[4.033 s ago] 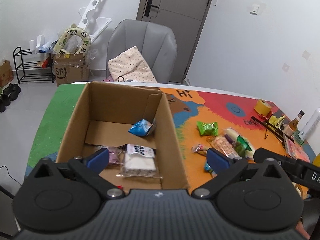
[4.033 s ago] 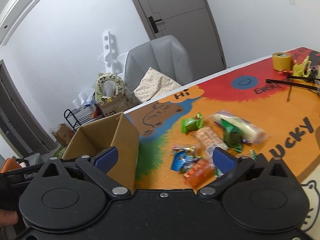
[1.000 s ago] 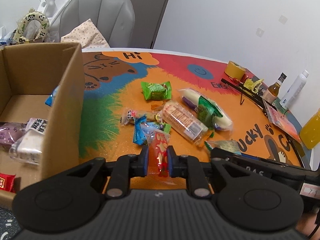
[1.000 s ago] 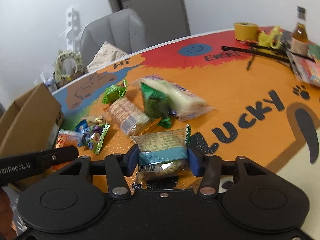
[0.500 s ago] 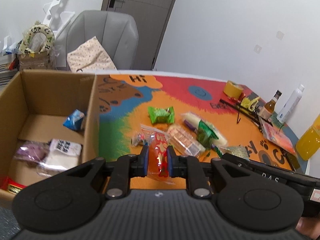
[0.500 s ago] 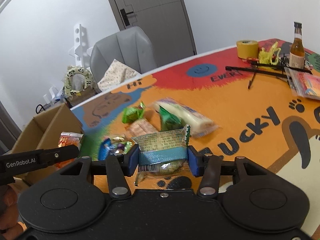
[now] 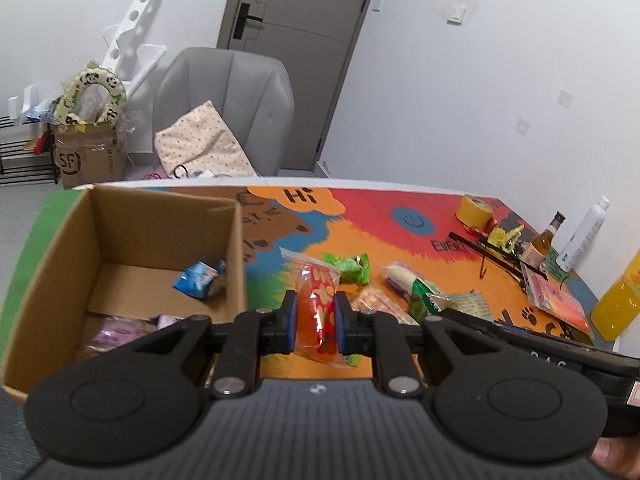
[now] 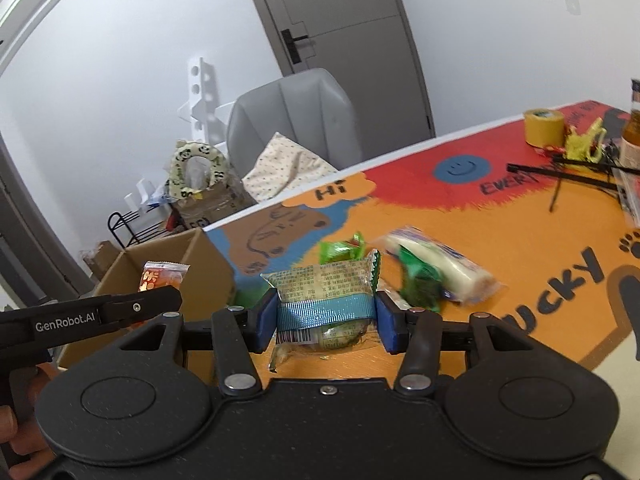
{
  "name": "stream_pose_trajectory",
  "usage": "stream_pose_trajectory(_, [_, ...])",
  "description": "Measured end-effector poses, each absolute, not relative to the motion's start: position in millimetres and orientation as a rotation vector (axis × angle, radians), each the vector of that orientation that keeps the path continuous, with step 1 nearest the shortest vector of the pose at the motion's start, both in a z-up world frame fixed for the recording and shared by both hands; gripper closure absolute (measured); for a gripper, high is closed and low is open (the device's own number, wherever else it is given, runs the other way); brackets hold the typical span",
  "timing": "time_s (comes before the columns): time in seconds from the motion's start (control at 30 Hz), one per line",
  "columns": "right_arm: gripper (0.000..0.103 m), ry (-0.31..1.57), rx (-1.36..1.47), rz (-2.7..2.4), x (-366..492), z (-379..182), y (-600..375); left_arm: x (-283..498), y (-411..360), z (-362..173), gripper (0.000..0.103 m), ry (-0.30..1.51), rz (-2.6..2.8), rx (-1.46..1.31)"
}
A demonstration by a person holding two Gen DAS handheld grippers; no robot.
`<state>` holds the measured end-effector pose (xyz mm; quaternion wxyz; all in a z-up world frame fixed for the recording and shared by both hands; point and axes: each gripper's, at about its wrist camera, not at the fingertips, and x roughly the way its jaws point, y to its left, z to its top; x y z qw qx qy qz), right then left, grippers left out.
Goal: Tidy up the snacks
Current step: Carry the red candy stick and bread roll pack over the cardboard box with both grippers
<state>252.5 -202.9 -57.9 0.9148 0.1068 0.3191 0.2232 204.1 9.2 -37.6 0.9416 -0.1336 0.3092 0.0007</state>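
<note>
Left tongs (image 7: 315, 318): pressed onto the orange packet (image 7: 317, 309), pinching it upright between the blue pads, lifted off the counter.
Orange packet: clear wrapper with red paw prints; in the right wrist view it shows at 9 o'clock (image 8: 159, 277), just in front of the cardboard box.
Right tongs (image 8: 326, 322): clamped on the blue-banded packet (image 8: 325, 295), one pad on each short side, the packet held level above the counter.
Blue-banded packet: pale printed wrapper, serrated green edge, barcode at its lower left.
Cardboard box (image 7: 72, 236): open, at 9 o'clock in the left wrist view, standing on the counter's left end; inside lie a blue packet (image 7: 199, 279) toward the far right corner and a purple packet (image 7: 116, 330) nearer the camera.
Counter (image 7: 376, 208): bright mat with "Hi" and a smiley.
Loose snacks: a green packet (image 7: 348, 267) at 12 o'clock past the left tongs, a long white packet (image 8: 438, 267) at 2 o'clock in the right wrist view, and a dark green packet (image 8: 420, 284) touching it.
Far end: tape roll (image 7: 474, 211), brown bottle (image 7: 543, 241), white bottle (image 7: 584, 232), orange drink bottle (image 7: 618, 308) at 3 o'clock.
Behind: grey chair (image 7: 224, 96) with a dotted cushion (image 7: 200, 146).
</note>
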Motion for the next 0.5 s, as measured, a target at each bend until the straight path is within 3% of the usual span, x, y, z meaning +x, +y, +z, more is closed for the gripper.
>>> stream_pose_trajectory(0.5, [0.055, 0.633, 0.187, 0.552, 244, -42, -154, 181, 62, -27, 0.086, 0.597, 0.097, -0.305])
